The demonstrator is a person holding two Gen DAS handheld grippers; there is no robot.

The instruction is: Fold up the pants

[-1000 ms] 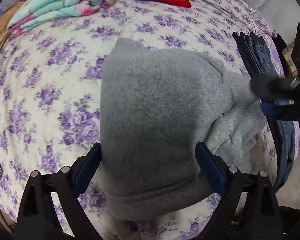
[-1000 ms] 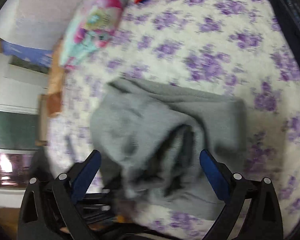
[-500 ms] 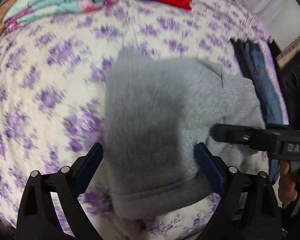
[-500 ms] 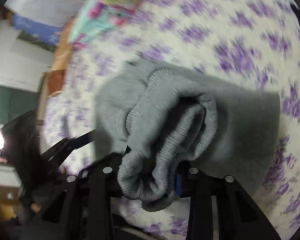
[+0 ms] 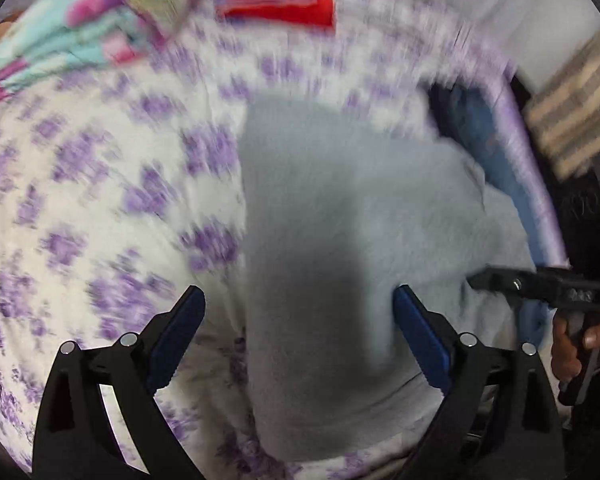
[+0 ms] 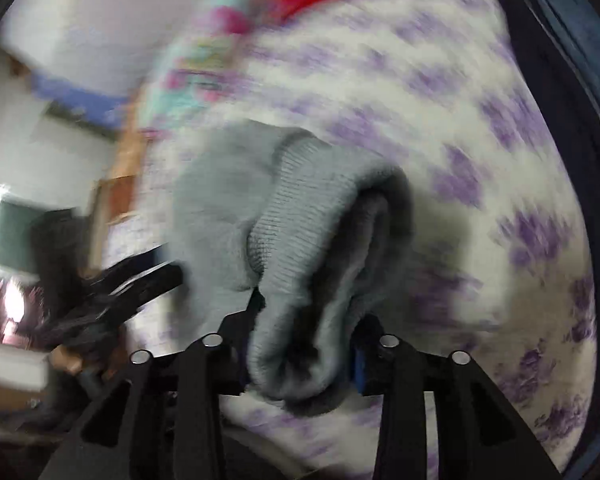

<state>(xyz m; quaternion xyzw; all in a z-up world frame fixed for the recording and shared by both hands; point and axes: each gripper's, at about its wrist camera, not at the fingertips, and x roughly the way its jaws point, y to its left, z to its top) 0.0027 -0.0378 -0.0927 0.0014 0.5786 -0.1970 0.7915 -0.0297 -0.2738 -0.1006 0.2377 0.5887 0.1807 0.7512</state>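
Grey sweatpants (image 5: 340, 248) lie folded on a bed with a white and purple flowered sheet (image 5: 100, 184). My left gripper (image 5: 300, 336) is open and hovers over the near end of the pants, its blue pads either side of the cloth. My right gripper (image 6: 306, 344) is shut on the ribbed grey hem of the pants (image 6: 316, 240), which bunches up between its fingers. The right gripper also shows at the right edge of the left wrist view (image 5: 540, 284). Both views are blurred by motion.
A folded red garment (image 5: 276, 0) and a turquoise and pink flowered blanket (image 5: 92, 32) lie at the far side of the bed. Dark blue folded clothes (image 5: 484, 140) lie along the right edge. The left gripper (image 6: 120, 284) shows in the right wrist view.
My right gripper closed on the ribbed end of the grey pants and has pulled it up toward its camera. The left gripper stays open and has shifted slightly.
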